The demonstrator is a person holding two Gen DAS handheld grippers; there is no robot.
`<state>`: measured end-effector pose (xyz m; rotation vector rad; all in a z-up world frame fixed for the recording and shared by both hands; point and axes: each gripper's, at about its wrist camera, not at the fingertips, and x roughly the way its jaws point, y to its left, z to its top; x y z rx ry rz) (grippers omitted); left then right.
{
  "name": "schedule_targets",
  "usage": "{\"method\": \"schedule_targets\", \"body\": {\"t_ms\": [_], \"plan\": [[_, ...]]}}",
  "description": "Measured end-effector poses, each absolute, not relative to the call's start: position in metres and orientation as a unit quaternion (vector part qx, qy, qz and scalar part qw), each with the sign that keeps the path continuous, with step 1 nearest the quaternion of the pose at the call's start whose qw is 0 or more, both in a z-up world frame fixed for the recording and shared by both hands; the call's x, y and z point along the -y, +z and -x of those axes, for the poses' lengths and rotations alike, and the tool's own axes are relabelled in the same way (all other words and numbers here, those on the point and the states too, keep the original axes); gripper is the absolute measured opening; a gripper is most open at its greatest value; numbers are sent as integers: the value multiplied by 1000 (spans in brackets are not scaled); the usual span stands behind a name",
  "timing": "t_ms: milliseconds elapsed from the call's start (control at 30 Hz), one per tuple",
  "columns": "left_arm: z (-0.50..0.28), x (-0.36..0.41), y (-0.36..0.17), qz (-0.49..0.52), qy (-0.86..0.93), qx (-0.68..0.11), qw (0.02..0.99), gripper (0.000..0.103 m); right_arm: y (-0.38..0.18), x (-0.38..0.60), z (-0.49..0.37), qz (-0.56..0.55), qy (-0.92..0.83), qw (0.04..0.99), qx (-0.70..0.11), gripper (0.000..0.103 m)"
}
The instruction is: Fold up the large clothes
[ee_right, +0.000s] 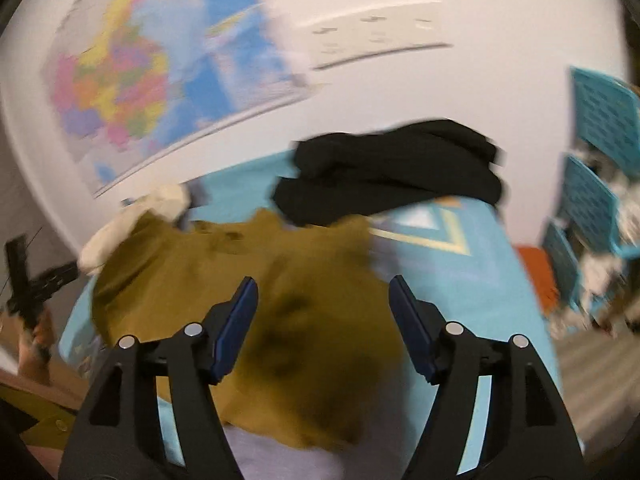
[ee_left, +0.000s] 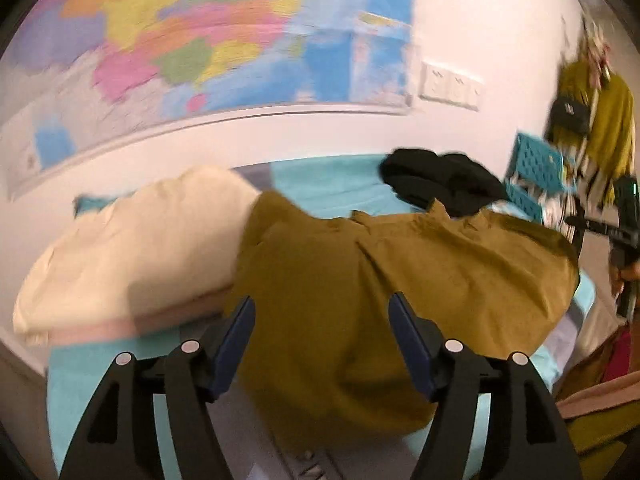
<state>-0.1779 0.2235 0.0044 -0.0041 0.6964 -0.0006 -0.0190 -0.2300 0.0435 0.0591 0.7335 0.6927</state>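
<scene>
A mustard-yellow garment (ee_left: 360, 292) lies spread and rumpled on a bed with a turquoise cover (ee_left: 328, 180); the right wrist view shows the same garment (ee_right: 256, 300) from its other side. My left gripper (ee_left: 322, 306) is open above the cloth, nothing between its blue pads. My right gripper (ee_right: 322, 288) is open as well, over the garment's right edge, and holds nothing. At the far right of the left wrist view the right gripper's black body (ee_left: 620, 232) shows in a hand.
A cream pillow (ee_left: 132, 248) lies left of the garment. A heap of black clothes (ee_right: 392, 172) sits at the bed's far side by the wall. Turquoise perforated crates (ee_right: 600, 176) stand at the right. A coloured wall map (ee_left: 192, 40) hangs behind the bed.
</scene>
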Motion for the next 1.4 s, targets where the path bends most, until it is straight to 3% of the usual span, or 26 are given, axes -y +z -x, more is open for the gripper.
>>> {"method": "schedule_targets", "body": {"t_ms": [133,200,267,300,333,433,467,533,733,800,967,1067,1100,1200,1267,1400], "plan": [[132,-200,-26,-8,-22,-398,917,63,14,170,3,38,354,844,-400,66],[110,-192,-47,-17,-15,-435,900,54,0,157,-7,53,341,840,-419,62],[96,-189,-61,-19,-4,-456,890,45,-13,152,-14,53,339,835,-431,52],[88,-189,-69,-18,2,-469,883,42,-15,152,-16,48,332,839,-430,38],[84,-190,-72,-17,3,-473,881,40,-15,152,-17,49,327,841,-428,15],[75,-191,-72,-10,5,-469,883,22,-12,151,-14,57,331,845,-416,6],[72,-191,-71,-9,9,-469,883,11,-10,150,-13,61,329,848,-411,5],[65,-196,-67,7,9,-472,881,7,1,148,-13,57,319,864,-386,4],[60,-208,-34,38,5,-420,907,4,58,146,-16,40,304,913,-269,2],[57,-205,-33,29,20,-414,910,4,50,137,-21,68,296,910,-281,3],[44,-207,-64,24,27,-456,889,6,-20,124,-52,115,279,865,-400,3],[50,-207,-66,21,24,-453,891,12,-24,124,-53,117,274,865,-404,3],[52,-205,-64,20,18,-448,894,17,-22,124,-53,116,272,866,-404,7],[61,-200,-54,4,29,-426,904,32,-7,132,-49,82,282,871,-394,45],[67,-194,-49,-7,29,-415,909,34,4,137,-39,68,291,876,-377,45],[79,-176,-38,-34,32,-387,921,50,29,144,-16,34,321,882,-343,49]]}}
